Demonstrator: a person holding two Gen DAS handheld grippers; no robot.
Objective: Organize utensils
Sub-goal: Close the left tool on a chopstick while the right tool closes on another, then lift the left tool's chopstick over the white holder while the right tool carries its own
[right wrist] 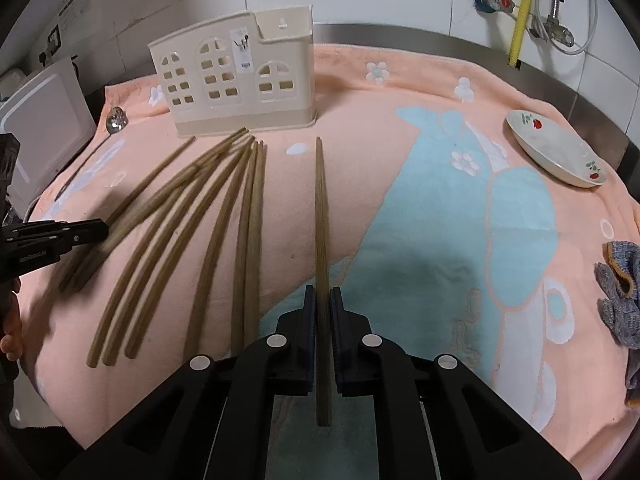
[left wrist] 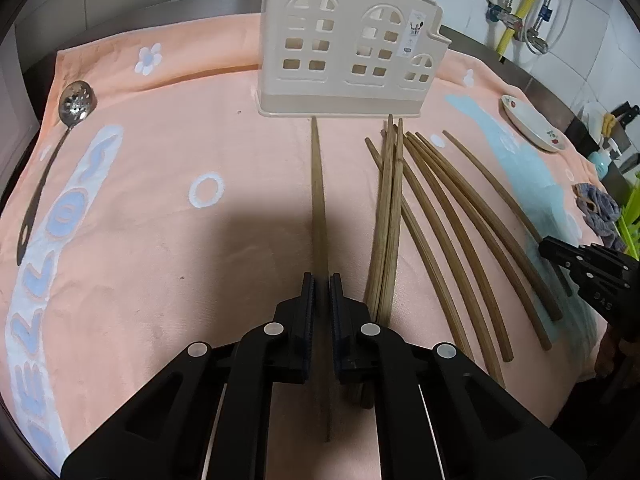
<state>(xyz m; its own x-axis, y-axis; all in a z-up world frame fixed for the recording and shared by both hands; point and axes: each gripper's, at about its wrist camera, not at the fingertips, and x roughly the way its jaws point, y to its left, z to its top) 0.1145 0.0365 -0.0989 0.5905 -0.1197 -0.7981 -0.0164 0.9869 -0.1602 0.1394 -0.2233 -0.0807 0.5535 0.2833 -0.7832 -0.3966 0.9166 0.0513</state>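
Observation:
My left gripper (left wrist: 322,280) is shut on a wooden chopstick (left wrist: 319,192) that points toward the cream house-shaped utensil holder (left wrist: 344,44). My right gripper (right wrist: 322,292) is shut on another wooden chopstick (right wrist: 321,216), held a little above the towel and pointing right of the holder (right wrist: 240,84). Several more chopsticks (left wrist: 448,224) lie fanned on the peach towel between the two grippers; they also show in the right wrist view (right wrist: 192,232). A slotted metal spoon (left wrist: 74,104) lies at the towel's left edge.
A peach towel (right wrist: 400,92) covers the steel counter. A white floral dish (right wrist: 556,152) sits at the right. A grey-blue cloth (right wrist: 620,296) lies at the right edge. Pipes and valves (right wrist: 520,8) run along the tiled wall. A white appliance (right wrist: 44,128) stands left.

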